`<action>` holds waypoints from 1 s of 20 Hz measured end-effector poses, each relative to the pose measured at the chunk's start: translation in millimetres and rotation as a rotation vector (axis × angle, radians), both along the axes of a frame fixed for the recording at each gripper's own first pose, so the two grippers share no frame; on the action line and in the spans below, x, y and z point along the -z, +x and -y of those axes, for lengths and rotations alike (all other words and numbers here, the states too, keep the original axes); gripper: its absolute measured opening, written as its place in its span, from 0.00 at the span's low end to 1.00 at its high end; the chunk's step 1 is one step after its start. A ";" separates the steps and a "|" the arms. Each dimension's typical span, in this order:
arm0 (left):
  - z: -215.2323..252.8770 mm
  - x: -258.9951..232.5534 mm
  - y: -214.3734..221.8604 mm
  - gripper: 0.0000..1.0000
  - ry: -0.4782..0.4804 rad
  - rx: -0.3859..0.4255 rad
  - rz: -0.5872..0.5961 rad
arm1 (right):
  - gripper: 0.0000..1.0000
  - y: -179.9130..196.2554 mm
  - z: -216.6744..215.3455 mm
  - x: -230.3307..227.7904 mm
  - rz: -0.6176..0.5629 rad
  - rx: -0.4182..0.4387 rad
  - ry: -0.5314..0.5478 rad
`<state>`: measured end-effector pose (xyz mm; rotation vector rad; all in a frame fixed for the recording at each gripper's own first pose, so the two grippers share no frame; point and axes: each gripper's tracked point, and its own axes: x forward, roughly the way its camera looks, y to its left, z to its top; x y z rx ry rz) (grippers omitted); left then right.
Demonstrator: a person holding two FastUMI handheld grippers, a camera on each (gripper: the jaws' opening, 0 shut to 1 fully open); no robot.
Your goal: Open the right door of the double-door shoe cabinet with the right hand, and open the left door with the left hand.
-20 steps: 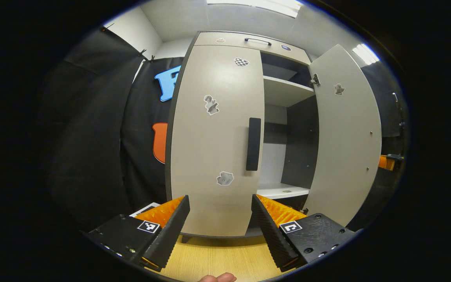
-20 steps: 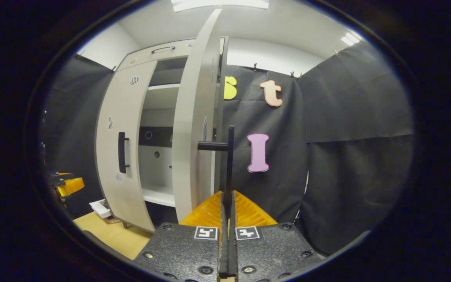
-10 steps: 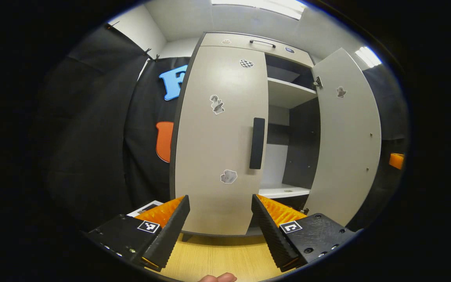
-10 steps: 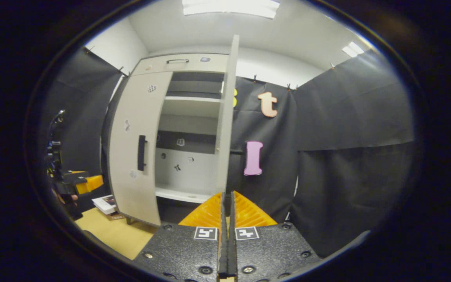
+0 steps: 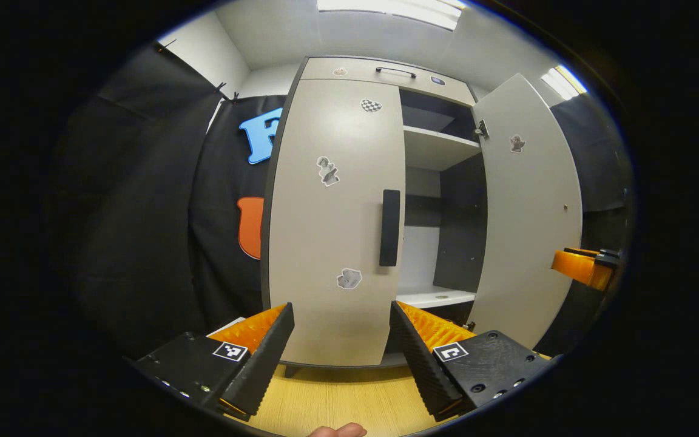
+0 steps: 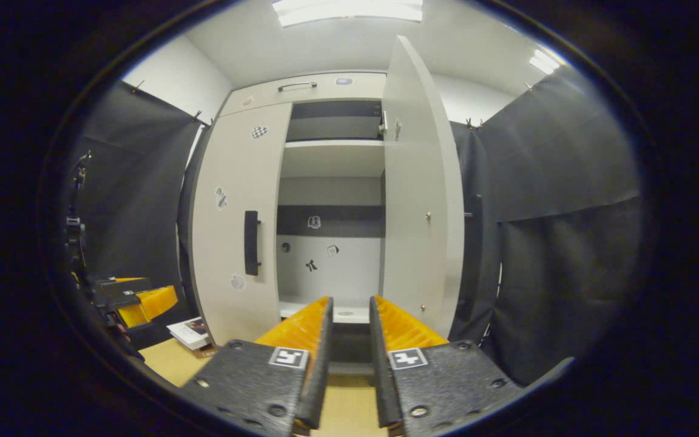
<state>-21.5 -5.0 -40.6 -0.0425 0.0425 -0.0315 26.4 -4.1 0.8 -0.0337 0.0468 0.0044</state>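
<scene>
In the left gripper view the shoe cabinet [image 5: 349, 212] is standing at frame centre, its left door [image 5: 331, 224] lying shut with the handle [image 5: 389, 227] at its right edge. The right door [image 5: 525, 206] is swinging open at centre right, shelves [image 5: 437, 149] showing between the doors. The left gripper [image 5: 342, 346] is sitting at bottom centre, before the left door, with the right gripper [image 5: 583, 267] at far right.

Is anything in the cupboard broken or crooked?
Nothing looks broken. The right door stands wide open while the left door is shut, as the task would have it at this stage. The shelves sit level and bare. A few small stickers dot the back panel.
</scene>
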 end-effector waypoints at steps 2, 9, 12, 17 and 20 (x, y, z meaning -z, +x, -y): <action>1.8 -2.9 2.4 0.95 0.003 -0.001 0.004 | 0.70 2.4 7.7 1.0 0.001 0.032 -0.027; 33.5 -48.0 61.7 0.95 -0.006 0.063 0.059 | 0.79 -1.1 5.3 0.9 0.012 0.028 -0.011; 40.3 -68.7 89.9 0.95 0.017 0.054 0.090 | 0.78 -5.2 8.2 2.5 0.008 0.029 -0.022; 58.7 -86.0 106.2 0.95 0.015 0.081 0.107 | 0.78 -7.9 14.8 4.0 0.000 0.047 -0.023; 71.2 -90.4 111.8 0.95 0.029 0.098 0.120 | 0.78 -9.0 14.8 6.6 -0.009 0.053 0.003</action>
